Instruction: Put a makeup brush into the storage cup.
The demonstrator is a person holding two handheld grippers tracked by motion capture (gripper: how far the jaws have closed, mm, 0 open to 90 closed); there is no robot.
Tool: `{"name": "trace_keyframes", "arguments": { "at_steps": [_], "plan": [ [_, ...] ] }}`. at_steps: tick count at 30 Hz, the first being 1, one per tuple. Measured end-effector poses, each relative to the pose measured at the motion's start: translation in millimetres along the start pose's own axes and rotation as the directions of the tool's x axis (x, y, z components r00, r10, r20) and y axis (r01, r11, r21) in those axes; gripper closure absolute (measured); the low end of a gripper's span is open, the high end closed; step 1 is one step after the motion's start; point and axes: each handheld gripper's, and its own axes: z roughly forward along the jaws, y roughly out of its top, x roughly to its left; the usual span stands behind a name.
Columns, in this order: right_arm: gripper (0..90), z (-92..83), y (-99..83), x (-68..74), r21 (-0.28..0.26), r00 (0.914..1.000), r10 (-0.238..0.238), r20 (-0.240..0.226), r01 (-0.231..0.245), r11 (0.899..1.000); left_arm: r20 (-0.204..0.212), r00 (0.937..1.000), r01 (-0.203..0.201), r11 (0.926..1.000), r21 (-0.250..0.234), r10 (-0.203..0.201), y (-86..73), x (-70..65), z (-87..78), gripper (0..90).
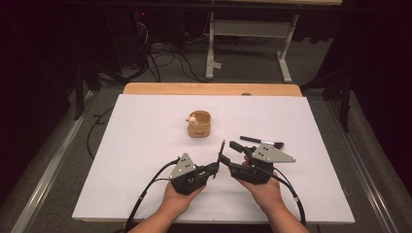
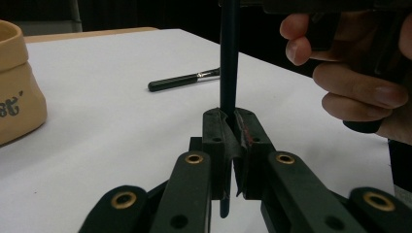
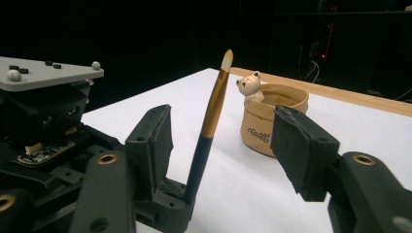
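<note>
A slim brush [image 3: 209, 131] with a dark handle, gold ferrule and pale tip stands tilted upright, and my left gripper [image 2: 232, 119] is shut on its lower handle [image 2: 229, 58]. In the high view the left gripper [image 1: 217, 166] and the brush [image 1: 222, 149] sit near the front middle of the white board. My right gripper [image 3: 226, 145] faces it with one jaw on each side of the brush; the pads are apart from the handle, which stands closer to the left-hand pad [image 3: 155, 141]. From above, the right gripper [image 1: 232, 153] points left toward the brush.
A tan pouch-shaped cup [image 1: 200, 124] with a small bear figure [image 3: 250, 85] on its rim stands mid-board, beyond the grippers. A second black-handled brush [image 1: 262, 141] lies flat to the right of it. The white board [image 1: 145, 145] covers a wooden table; cables and a stand lie beyond.
</note>
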Motion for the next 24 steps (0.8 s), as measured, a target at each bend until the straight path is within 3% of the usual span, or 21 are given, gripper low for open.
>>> {"name": "trace_keyframes", "arguments": {
  "at_steps": [7, 15, 24],
  "plan": [
    [57.8, -0.5, 0.1, 0.0, -0.007, 0.9999, 0.010, -0.011, -0.010, 1.000, 0.007, 0.9999, -0.008, 1.0000, 0.001, 0.008, -1.1, -4.2, 2.2, 84.3],
    [67.1, 0.3, -1.5, -2.6, -0.018, 0.9985, 0.046, -0.030, -0.047, 0.999, 0.010, 0.9999, -0.011, 0.9999, -0.004, 0.011, -1.1, -6.4, 2.4, 84.3],
    [75.6, 1.1, -3.2, -3.2, -0.015, 0.9979, 0.047, -0.044, -0.048, 0.999, 0.008, 0.9999, -0.013, 0.9999, -0.001, 0.013, -1.7, -7.4, 2.8, 84.3]
  ]
}}
